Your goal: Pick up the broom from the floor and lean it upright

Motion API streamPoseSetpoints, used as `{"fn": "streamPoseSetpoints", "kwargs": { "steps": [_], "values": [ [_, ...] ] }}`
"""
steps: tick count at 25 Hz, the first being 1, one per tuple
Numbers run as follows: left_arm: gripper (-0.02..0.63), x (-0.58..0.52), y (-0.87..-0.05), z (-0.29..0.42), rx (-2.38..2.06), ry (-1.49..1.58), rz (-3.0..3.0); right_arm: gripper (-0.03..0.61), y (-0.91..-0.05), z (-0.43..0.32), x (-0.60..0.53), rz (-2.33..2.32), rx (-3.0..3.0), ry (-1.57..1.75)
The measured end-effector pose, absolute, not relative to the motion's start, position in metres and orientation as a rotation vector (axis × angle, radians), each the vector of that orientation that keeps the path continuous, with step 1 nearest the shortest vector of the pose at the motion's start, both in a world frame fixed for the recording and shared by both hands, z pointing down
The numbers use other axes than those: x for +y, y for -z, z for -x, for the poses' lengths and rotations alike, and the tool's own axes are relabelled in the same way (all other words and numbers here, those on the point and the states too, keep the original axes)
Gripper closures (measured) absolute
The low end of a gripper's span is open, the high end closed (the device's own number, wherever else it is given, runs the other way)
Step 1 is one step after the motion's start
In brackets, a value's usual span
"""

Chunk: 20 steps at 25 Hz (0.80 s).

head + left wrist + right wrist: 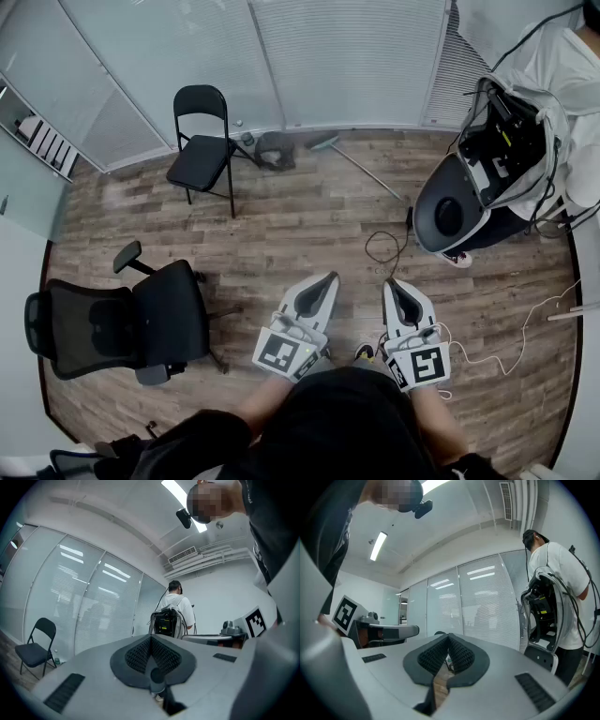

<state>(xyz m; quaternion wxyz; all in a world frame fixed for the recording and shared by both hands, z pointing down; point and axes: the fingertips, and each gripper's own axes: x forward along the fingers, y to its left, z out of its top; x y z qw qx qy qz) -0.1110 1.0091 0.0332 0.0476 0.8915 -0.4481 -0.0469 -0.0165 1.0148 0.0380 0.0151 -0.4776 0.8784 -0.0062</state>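
Observation:
The broom (359,168) lies on the wooden floor at the far side of the room, its pale head near the glass wall and its thin handle running toward the right. My left gripper (327,279) and right gripper (393,285) are held side by side close to my body, well short of the broom. Both point level toward it. In the left gripper view, the left gripper (151,643) has its dark pads together with nothing between them. The right gripper (448,651) is shut and empty too. Neither gripper view shows the broom.
A black folding chair (201,148) stands at the back left, with a dark object (275,151) on the floor beside it. An office chair (122,322) is near my left. A person wearing a backpack rig (492,164) stands at the right. Cables (385,249) lie on the floor ahead.

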Motion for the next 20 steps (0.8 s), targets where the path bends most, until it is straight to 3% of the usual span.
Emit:
{"fn": "streamPoseSetpoints", "kwargs": {
  "steps": [20],
  "values": [
    [0.598,1.009,-0.024,0.137,-1.371,0.164,-2.718,0.563,-0.042,0.015,1.013,1.564,2.694,0.109]
  ]
}}
